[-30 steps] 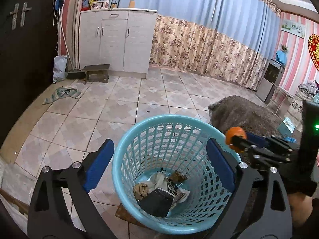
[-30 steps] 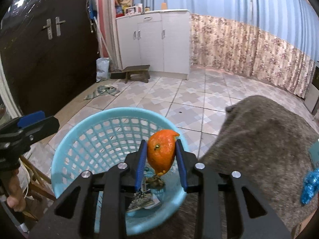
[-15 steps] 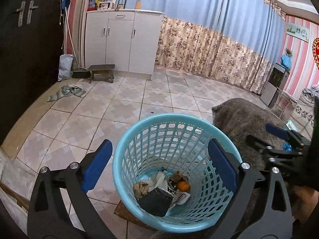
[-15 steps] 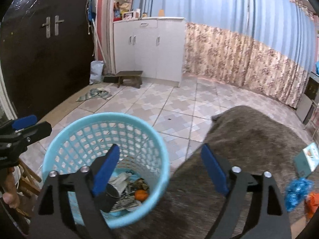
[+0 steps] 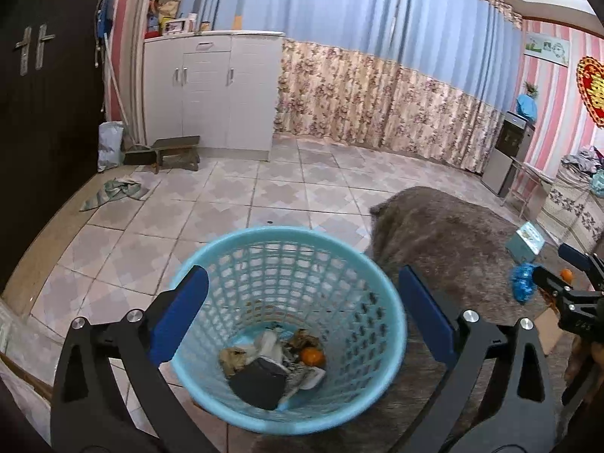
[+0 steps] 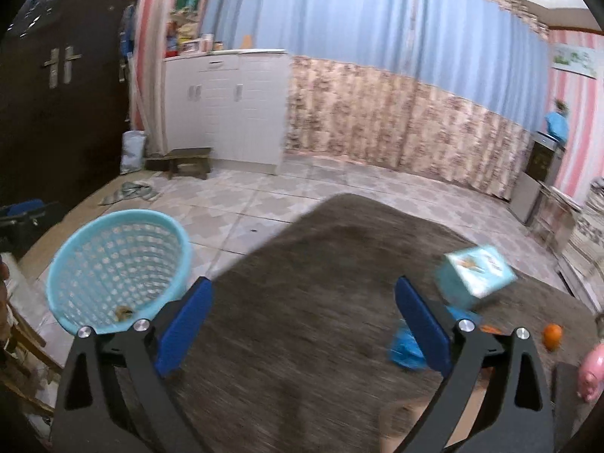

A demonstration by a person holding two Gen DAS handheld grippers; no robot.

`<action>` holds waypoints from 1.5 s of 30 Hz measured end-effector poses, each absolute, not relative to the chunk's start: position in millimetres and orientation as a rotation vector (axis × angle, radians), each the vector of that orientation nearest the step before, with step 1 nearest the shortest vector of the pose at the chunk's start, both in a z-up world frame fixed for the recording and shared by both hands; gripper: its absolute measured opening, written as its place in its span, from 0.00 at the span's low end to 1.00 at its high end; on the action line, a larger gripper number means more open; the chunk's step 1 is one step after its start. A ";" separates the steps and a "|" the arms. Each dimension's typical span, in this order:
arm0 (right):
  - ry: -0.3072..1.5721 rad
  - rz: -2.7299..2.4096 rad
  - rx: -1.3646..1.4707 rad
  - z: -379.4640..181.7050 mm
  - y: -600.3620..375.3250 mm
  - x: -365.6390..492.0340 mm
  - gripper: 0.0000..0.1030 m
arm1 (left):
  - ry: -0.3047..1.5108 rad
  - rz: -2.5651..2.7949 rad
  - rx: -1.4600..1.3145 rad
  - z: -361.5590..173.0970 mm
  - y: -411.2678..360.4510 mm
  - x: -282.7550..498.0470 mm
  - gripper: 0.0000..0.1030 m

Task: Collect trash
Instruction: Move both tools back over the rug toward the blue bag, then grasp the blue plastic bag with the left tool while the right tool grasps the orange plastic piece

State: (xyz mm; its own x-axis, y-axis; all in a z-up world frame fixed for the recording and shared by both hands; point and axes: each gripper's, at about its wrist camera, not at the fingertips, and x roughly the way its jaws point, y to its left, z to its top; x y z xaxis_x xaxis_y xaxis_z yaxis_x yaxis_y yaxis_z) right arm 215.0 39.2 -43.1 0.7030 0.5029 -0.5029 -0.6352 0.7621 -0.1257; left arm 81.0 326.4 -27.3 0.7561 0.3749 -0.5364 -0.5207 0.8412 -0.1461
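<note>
Right tool [image 6: 302, 321] spread wide, empty, jaws just opened. Next trash, the crumpled blue wrapper [image 6: 406, 347], lies just beyond its right finger; right hand nearer. Left tool [image 5: 302, 317] open, empty, over the basket [image 5: 377, 283].

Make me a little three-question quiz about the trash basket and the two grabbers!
1. True or false: the orange peel lies inside the blue basket.
2. What is between the right gripper's fingers? A) an orange peel B) nothing C) a box
3. Fill in: on the brown rug, beside the crumpled blue wrapper, stands a light blue ____.

Key
1. True. It sits among the trash at the bottom.
2. B. Its jaws have just been opening and stand wide, with only rug behind them. The left gripper is open too, held over the basket.
3. box.
</note>
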 end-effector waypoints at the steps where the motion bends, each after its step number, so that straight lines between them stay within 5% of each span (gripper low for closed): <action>1: 0.473 0.621 -0.289 -42.5 23.1 219.1 0.93 | 0.517 0.488 -0.292 -25.9 319.3 84.9 0.95; 20: 0.604 0.247 -0.148 -91.4 -213.6 261.3 0.93 | 0.605 0.222 -0.248 -54.7 168.7 176.3 0.95; 40: 0.616 0.188 -0.111 -116.5 -248.3 284.7 0.93 | 0.734 0.012 -0.118 -83.8 62.6 322.3 0.94; 45: 0.624 0.183 -0.109 -119.2 -248.3 286.5 0.93 | 0.779 -0.011 -0.095 -96.6 55.2 346.8 0.80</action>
State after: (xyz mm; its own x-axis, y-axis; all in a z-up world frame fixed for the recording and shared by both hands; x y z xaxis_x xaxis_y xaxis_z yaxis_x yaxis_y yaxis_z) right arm 286.5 -248.3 -119.2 0.7963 0.1374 -0.5891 -0.2028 0.9781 -0.0460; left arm 346.8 55.2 -96.6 0.7116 -0.0447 -0.7012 -0.0258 0.9956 -0.0897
